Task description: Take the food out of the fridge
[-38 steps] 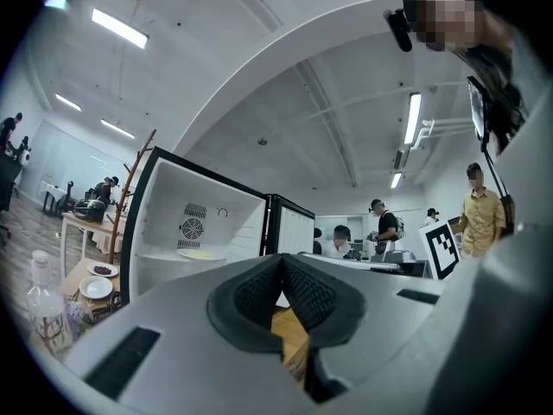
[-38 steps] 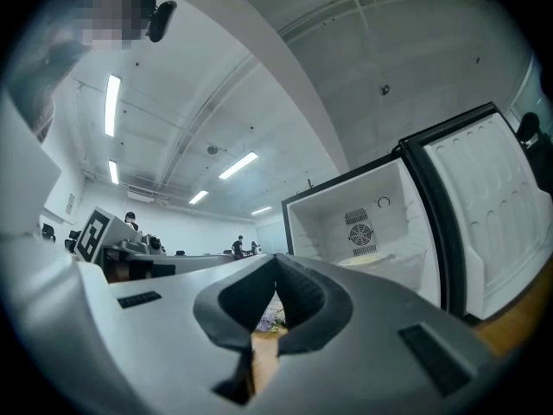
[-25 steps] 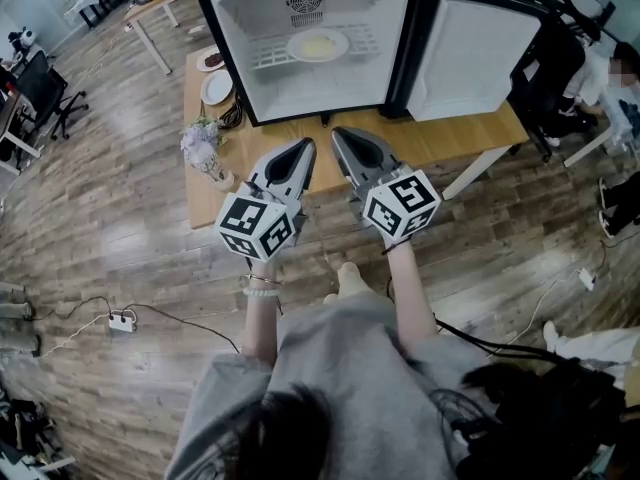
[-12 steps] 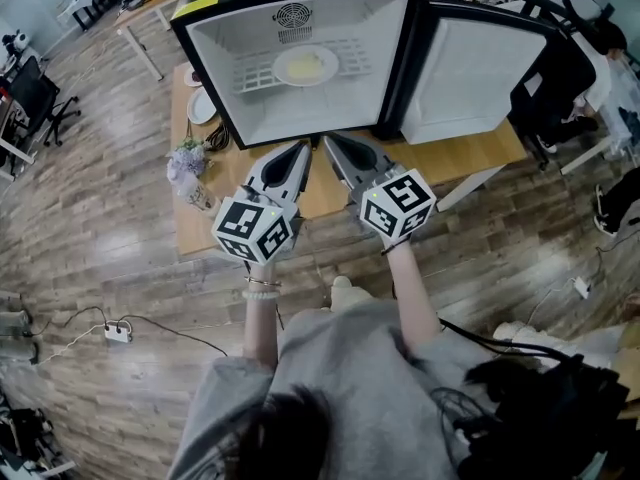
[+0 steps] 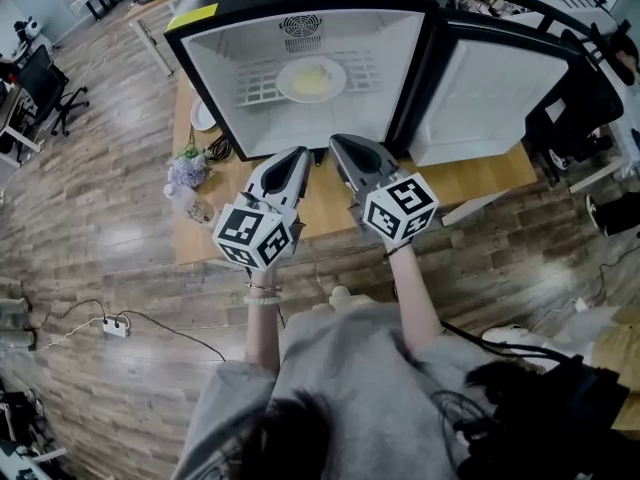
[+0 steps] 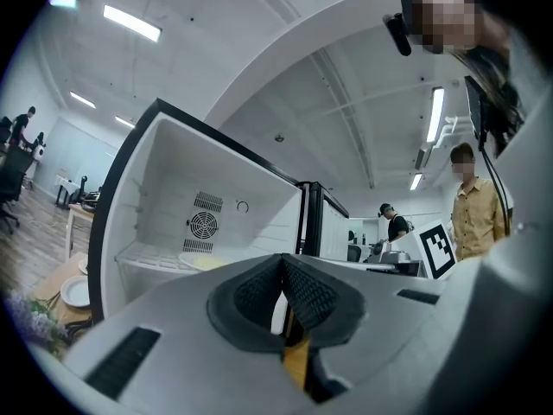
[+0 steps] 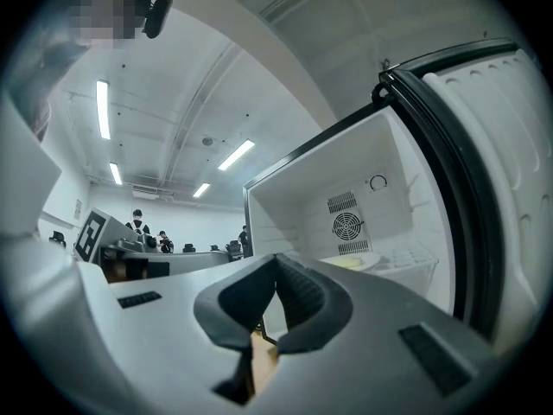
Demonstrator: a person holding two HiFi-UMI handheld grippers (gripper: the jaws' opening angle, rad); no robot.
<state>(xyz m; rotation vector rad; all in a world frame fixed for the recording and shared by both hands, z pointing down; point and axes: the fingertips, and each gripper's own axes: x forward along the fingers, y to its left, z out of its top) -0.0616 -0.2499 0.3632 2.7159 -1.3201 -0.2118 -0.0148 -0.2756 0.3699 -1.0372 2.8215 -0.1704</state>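
Note:
A small black fridge (image 5: 405,63) stands open on a wooden table, its door (image 5: 490,88) swung out to the right. On its white wire shelf lies a white plate of pale yellow food (image 5: 311,78), which also shows in the left gripper view as a plate (image 6: 203,262) and in the right gripper view as a plate (image 7: 356,264). My left gripper (image 5: 300,154) and right gripper (image 5: 337,141) hover side by side over the table's front part, just short of the fridge opening. Both point level at it. The left gripper (image 6: 282,271) and right gripper (image 7: 276,271) are shut with nothing in them.
The wooden table (image 5: 470,173) carries a vase of flowers (image 5: 187,171) and a white plate (image 5: 202,116) left of the fridge. A power strip (image 5: 117,325) and cables lie on the plank floor. Office chairs (image 5: 45,93) stand far left. People stand in the background.
Both grippers have moved forward toward the open fridge, which now looks larger and closer. Their jaws have stayed shut.

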